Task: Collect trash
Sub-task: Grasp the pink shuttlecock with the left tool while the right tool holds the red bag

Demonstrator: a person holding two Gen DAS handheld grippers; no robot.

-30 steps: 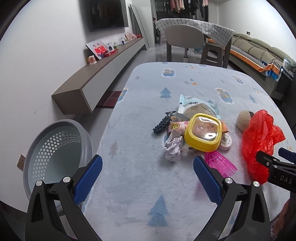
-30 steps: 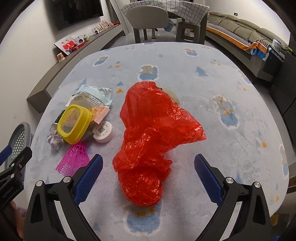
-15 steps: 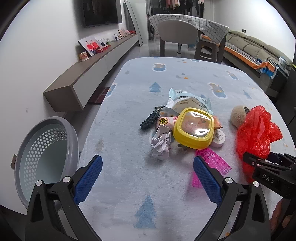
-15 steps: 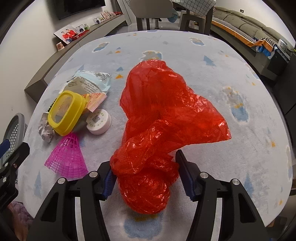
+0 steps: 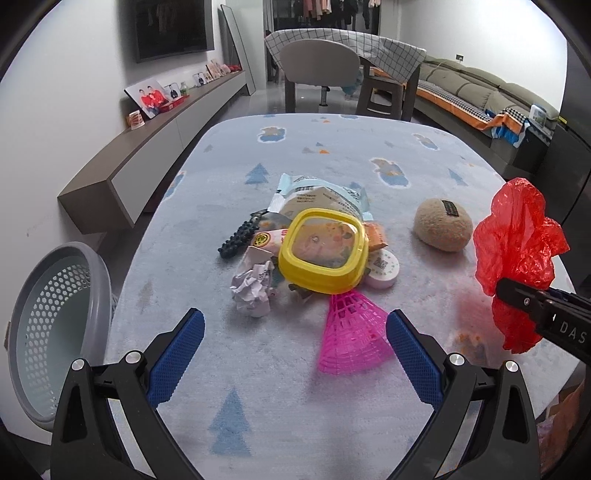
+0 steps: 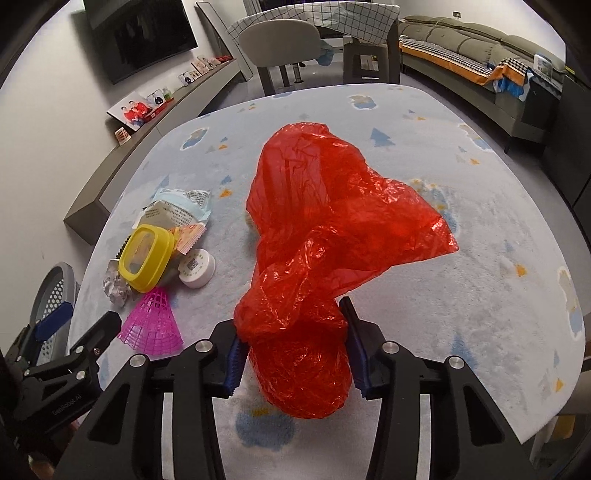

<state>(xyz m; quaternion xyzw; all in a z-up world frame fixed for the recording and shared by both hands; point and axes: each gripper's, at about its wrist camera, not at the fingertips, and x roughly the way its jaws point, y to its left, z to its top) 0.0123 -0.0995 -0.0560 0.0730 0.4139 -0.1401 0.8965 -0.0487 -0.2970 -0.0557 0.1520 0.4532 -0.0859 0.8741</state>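
Right claw (image 6: pixel 291 354) clamping one red bag (image 6: pixel 332 229), left claw (image 5: pixel 293 356) wide, one pink shuttlecock (image 5: pixel 351 332).

A lived-in home, its living and dining space in one room. From the left wrist view, a dark wall-mounted television (image 5: pixel 171 29) hangs at 11 o'clock above a long floating cabinet (image 5: pixel 147 155) holding framed family photos (image 5: pixel 149 98). At 12 o'clock stands a padded chair (image 5: pixel 319 68) by a checked-cloth dining table (image 5: pixel 347 40); clothes hang beyond. A quilted sofa (image 5: pixel 480 92) runs along 2 o'clock.
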